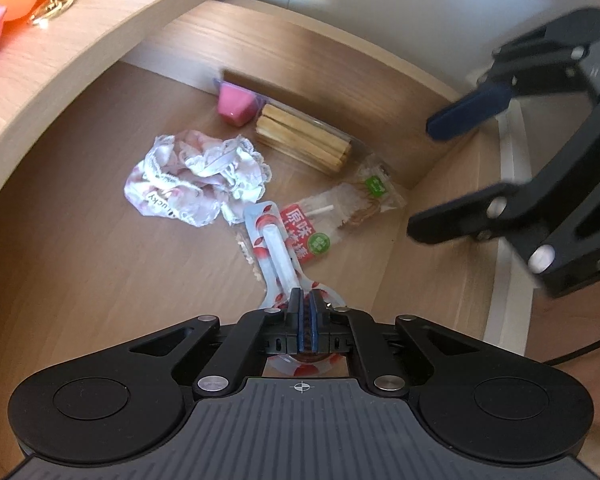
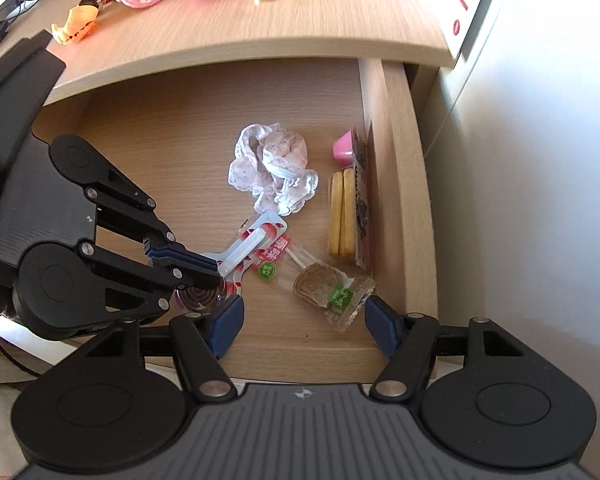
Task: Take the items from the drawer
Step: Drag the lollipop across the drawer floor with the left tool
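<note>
Both tools are matte black with silver screws and round pivot housings. The left claw [image 1: 307, 312] and right claw [image 2: 302, 322] carry blue finger pads [image 2: 225, 322]; ribbed grey bodies bear small crosshair marks.

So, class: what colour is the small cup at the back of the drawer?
Pink. The small cup shows best in the left wrist view.

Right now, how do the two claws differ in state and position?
The left claw is shut on the red-and-white packet in the drawer; the right claw is open and holds nothing. The left claw sits low at the packet's end, while the right claw hangs above the clear snack bag, not touching it. Both point into the drawer.
</note>
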`<state>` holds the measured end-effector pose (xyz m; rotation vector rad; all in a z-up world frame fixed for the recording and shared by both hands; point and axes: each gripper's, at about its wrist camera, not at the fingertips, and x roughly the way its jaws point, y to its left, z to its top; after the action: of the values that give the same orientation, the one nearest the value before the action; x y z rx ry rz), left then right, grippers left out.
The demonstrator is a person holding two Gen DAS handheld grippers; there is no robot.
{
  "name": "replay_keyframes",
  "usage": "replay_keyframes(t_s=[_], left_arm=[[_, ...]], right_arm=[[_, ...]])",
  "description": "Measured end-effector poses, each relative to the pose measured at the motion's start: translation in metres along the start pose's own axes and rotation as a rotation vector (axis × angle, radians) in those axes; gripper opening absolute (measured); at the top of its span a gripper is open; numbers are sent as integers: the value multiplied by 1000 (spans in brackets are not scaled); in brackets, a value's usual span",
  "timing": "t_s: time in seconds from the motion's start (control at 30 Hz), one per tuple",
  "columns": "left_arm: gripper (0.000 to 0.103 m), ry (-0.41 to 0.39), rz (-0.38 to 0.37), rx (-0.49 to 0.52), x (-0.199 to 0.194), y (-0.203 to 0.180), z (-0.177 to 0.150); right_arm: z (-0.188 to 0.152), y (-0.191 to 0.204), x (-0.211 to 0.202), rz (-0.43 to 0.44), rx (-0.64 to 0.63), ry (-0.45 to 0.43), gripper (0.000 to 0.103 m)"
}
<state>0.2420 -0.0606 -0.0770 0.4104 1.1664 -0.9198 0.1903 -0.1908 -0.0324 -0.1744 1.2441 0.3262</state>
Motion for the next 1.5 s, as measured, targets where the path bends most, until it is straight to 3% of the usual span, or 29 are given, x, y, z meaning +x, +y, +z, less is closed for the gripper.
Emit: replay_keyframes(t_s=[0.33, 0.57, 0.73, 1.13, 1.17, 1.27, 1.5], left_arm=[[8, -38, 175, 51, -3, -19, -7], [10, -86, 383, -6, -17, 19, -14], [10, -144, 305, -113, -25, 38, -21], [10, -157, 184, -40, -18, 28, -19], [11, -149, 180, -47, -1, 33, -11], [20, -124, 154, -50, -5, 32, -12], [20, -134, 132, 14, -21, 16, -20]], right_arm=[[6, -6, -10, -9, 21, -67, 67], [-4, -5, -17, -3, 31, -93, 67], [-5, -4, -17, 7, 34, -92, 67], [-7, 1, 0, 22, 28, -74, 68], [-6, 0, 0, 22, 31, -74, 68], [-6, 0, 3, 23, 35, -77, 68], [-5, 0, 8, 25, 34, -82, 68]])
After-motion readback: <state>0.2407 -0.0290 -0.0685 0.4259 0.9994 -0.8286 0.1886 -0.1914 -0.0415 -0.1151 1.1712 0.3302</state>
